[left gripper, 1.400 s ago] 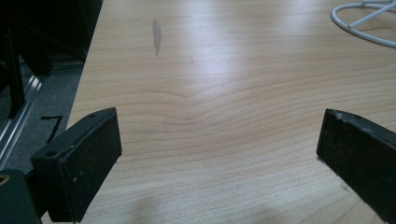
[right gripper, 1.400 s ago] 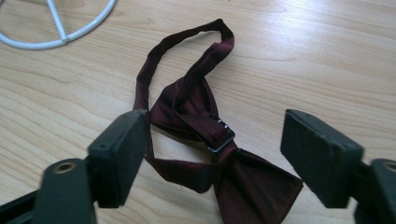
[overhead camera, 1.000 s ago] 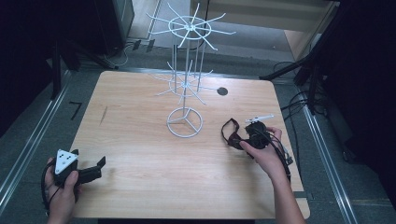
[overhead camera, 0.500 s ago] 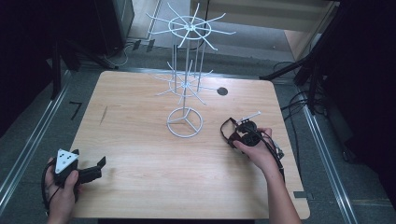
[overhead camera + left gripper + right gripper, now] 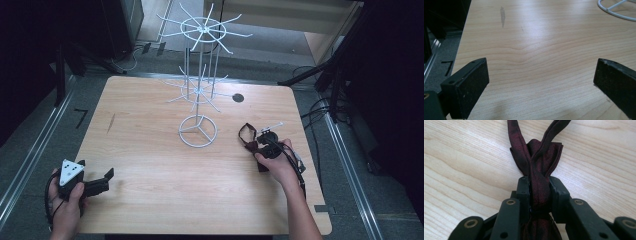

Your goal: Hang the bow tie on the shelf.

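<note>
While the wooden table (image 5: 150, 165) is taking up most of the scene, the white wire rack (image 5: 199, 90) is standing toward its far middle, w/ a ring base and two tiers of hook arms spreading out. Prob. that's where hanging items go, judging by the hooks.

Next down in size: the left gripper (image 5: 90, 184) is sitting at the near-left corner of the table, held in the person's left hand (image 5: 67, 200). Its jaws are standing wide apart w/ bare wood between them in the left gripper view, nothing held. It's looking parked, out of the way, leaving the work to the other side.

The right gripper (image 5: 538, 187) is lying low near the table's right edge, jaws having just been closing, and now pinching the dark red bow tie (image 5: 536, 157) at its centre knot. Gripping the knot makes sense: it's the thickest, firmest bit, so the fabric isn't slipping.

The tie itself is lying flat on the wood, right of the rack's base and apart from it. Its thin neck strap (image 5: 246, 131) is looping out away from the jaws toward the rack, free to catch a hook.
</note>
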`<state>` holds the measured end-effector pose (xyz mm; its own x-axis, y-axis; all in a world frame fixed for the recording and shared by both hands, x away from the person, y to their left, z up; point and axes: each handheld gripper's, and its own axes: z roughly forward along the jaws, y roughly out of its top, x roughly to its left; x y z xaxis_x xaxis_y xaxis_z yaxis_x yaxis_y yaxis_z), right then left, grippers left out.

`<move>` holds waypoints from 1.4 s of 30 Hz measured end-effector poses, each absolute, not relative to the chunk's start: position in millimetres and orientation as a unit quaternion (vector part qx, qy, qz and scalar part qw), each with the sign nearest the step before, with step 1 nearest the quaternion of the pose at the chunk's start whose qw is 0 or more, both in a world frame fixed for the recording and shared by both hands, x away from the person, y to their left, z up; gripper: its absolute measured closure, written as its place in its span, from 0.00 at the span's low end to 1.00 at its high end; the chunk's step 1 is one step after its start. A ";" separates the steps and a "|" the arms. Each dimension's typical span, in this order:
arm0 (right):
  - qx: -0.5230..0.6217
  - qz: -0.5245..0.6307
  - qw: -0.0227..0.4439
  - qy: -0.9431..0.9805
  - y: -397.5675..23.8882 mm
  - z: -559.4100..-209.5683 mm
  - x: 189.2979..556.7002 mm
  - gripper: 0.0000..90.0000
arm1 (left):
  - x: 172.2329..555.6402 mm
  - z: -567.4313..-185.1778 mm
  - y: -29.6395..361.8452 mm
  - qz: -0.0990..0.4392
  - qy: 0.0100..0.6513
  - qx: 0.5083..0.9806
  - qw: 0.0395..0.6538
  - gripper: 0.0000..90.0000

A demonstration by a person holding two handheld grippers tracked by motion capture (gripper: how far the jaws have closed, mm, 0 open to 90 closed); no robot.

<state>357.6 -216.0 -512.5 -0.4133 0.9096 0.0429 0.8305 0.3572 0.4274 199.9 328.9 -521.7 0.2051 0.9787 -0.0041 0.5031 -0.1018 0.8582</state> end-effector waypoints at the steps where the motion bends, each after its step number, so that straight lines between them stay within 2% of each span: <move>1: 0.531 0.198 0.103 0.817 -216.6 -512.8 357.2 0.82 | 200.0 -521.8 328.9 0.309 0.549 0.674 0.386 0.01; 8: 0.533 0.223 0.136 0.804 -224.5 -514.4 354.1 0.83 | 200.2 -521.7 329.4 0.306 0.549 0.675 0.387 0.01; 24: 0.505 0.323 0.237 0.765 -220.2 -484.4 338.2 0.83 | 200.0 -521.8 329.4 0.307 0.549 0.674 0.389 0.01; 42: 0.487 0.397 0.276 0.728 -208.2 -465.3 328.1 0.82 | 197.6 -521.7 327.7 0.325 0.541 0.666 0.396 0.01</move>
<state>328.1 -208.2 -465.3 -0.3738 0.9274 -0.0158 0.4896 0.2118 0.8458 197.6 327.7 -521.7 0.2026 0.9792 0.0044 0.4635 -0.0998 0.8804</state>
